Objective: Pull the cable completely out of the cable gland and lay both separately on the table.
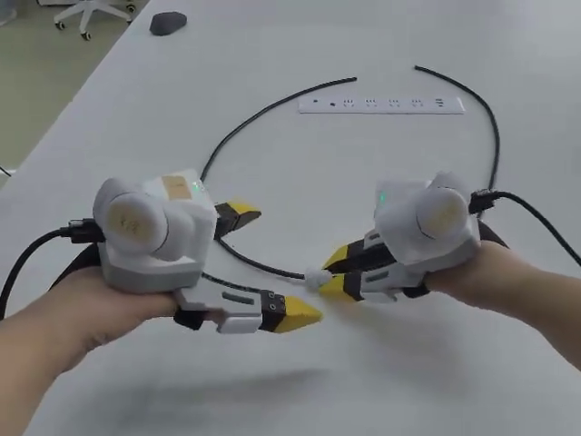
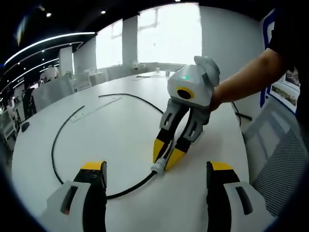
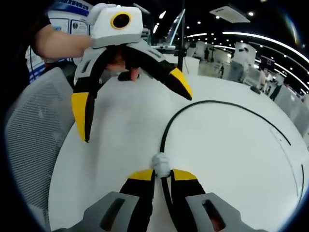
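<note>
The right gripper (image 1: 329, 274) pinches narrowly on the small white cable gland (image 1: 315, 280) at its tips, though whether the pads bite gland or cord is unclear, while the left gripper (image 1: 274, 263) gapes wide beside it, over the light, limp black cable (image 1: 259, 116), best gripped just ahead of the gland.

White table (image 1: 381, 173), black cable (image 1: 254, 118), power strip (image 1: 381, 104), dark object (image 1: 168, 23)

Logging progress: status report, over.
Left gripper open near cable. Right gripper shut on gland. Cable not yet out. Nothing blocking.
</note>
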The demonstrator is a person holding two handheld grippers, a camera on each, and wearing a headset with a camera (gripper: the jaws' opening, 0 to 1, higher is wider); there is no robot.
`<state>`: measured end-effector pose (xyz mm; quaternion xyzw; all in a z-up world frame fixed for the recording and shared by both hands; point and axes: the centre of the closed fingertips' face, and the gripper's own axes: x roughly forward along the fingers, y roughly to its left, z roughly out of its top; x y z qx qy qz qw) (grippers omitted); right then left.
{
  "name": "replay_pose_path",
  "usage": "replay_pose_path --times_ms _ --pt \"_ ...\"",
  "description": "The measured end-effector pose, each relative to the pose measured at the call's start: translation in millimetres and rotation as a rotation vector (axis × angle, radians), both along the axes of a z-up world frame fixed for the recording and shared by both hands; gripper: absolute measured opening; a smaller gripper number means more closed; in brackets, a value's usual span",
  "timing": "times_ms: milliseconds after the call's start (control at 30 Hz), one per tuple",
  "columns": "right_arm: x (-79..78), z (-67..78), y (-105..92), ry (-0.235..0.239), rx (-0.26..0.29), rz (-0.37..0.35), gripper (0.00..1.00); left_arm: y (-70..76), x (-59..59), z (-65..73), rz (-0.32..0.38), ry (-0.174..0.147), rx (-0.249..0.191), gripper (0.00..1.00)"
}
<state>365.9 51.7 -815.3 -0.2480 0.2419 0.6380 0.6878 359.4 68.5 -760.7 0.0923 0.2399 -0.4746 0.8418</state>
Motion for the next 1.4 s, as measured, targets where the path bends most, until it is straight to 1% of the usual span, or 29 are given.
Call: replay_pose_path --times_ms 33,67,100,133,167,200,233,267,300,333,367,467,500,567,600,633,667,700,733,767,800,867,900,933,967,1000,1033,1233,1400 --pt "-4.3 2.8 -3.8 0.005 -0.004 0.013 0.08 -3.6 -5.3 -2.9 -0.008 0.043 -0.023 0.80" --pt "-7.1 6.3 -6.5 0.004 -0.002 0.020 0.08 -7.2 -11.3 -4.7 -0.013 0.096 -0.049 0.72" --pt "-11.7 11.9 -10.7 0.008 0.003 0.037 0.08 -12.1 -15.0 -5.2 -0.011 0.141 -0.085 0.65" --pt "-17.8 17.6 -14.4 0.017 0.010 0.056 0.08 -16.2 -14.4 -2.6 -0.029 0.116 -0.106 0.60" --pt "-20.3 21.0 -17.2 0.012 0.013 0.061 0.08 -20.2 -14.5 0.1 -0.045 0.088 -0.122 0.58" --pt "-25.8 25.2 -21.1 0.016 0.018 0.076 0.08 -25.1 -15.9 1.2 -0.048 0.096 -0.148 0.59" --pt "-28.9 28.3 -23.0 0.019 0.028 0.081 0.08 -29.8 -18.9 2.3 -0.060 0.117 -0.170 0.59" --pt "-33.0 31.9 -25.5 0.019 0.037 0.087 0.08 -35.9 -22.1 4.8 -0.081 0.125 -0.189 0.58" --pt "-34.7 33.6 -26.9 0.016 0.038 0.089 0.08 -38.5 -23.8 4.5 -0.097 0.123 -0.186 0.58" --pt "-37.8 36.2 -28.1 0.010 0.042 0.096 0.08 -41.0 -25.5 2.1 -0.108 0.130 -0.174 0.57" --pt "-39.7 38.0 -28.9 0.010 0.043 0.097 0.08 -42.7 -25.8 1.0 -0.112 0.134 -0.172 0.57" --pt "-44.3 43.2 -30.7 0.001 0.052 0.100 0.07 -46.6 -31.1 0.4 -0.137 0.160 -0.186 0.49" --pt "-45.3 45.8 -31.0 0.002 0.059 0.099 0.07 -47.7 -31.5 -0.1 -0.135 0.179 -0.197 0.47" --pt "-46.9 51.0 -30.4 -0.007 0.076 0.101 0.07 -48.1 -33.1 -1.1 -0.140 0.194 -0.203 0.44" --pt "-48.6 52.0 -30.5 -0.002 0.076 0.104 0.07 -48.3 -33.5 -0.5 -0.140 0.194 -0.207 0.44" --pt "-50.0 53.0 -30.4 -0.004 0.077 0.108 0.07 -49.5 -33.7 0.9 -0.137 0.208 -0.225 0.43" --pt "-51.7 54.2 -30.1 -0.010 0.080 0.115 0.07 -52.5 -36.4 4.9 -0.140 0.231 -0.261 0.42" --pt "-52.4 54.5 -29.9 -0.008 0.081 0.117 0.07 -55.9 -39.4 10.8 -0.137 0.274 -0.317 0.43" --pt "-53.9 55.6 -29.4 -0.018 0.080 0.121 0.07 -56.9 -40.3 12.6 -0.135 0.288 -0.336 0.44" --pt "-54.4 57.6 -28.7 -0.029 0.085 0.127 0.07 -56.3 -40.5 11.3 -0.143 0.278 -0.324 0.44" --pt "-55.8 58.8 -28.6 -0.027 0.086 0.132 0.07 -56.9 -40.9 12.4 -0.145 0.281 -0.332 0.42" --pt "-57.0 60.5 -28.6 -0.039 0.086 0.138 0.07 -57.0 -41.8 12.6 -0.146 0.294 -0.334 0.36" --pt "-58.0 60.6 -28.9 -0.042 0.082 0.143 0.07 -56.6 -41.5 12.8 -0.140 0.306 -0.341 0.34" --pt "-58.9 60.9 -29.3 -0.052 0.079 0.149 0.07 -56.1 -42.2 13.8 -0.136 0.326 -0.353 0.29" --pt "-59.2 61.0 -29.5 -0.051 0.078 0.151 0.07 -55.9 -42.1 15.1 -0.135 0.334 -0.363 0.25" --pt "-59.7 60.9 -30.4 -0.055 0.074 0.153 0.07 -55.5 -43.3 16.1 -0.138 0.341 -0.367 0.20" --pt "-60.2 62.0 -30.4 -0.060 0.081 0.157 0.07 -55.5 -42.7 15.7 -0.134 0.335 -0.363 0.18" --pt "-60.5 63.9 -31.0 -0.066 0.085 0.163 0.07 -58.0 -48.0 18.5 -0.169 0.315 -0.362 0.19" --pt "-62.2 66.5 -31.5 -0.073 0.093 0.172 0.07 -57.9 -48.1 18.7 -0.172 0.319 -0.365 0.16"
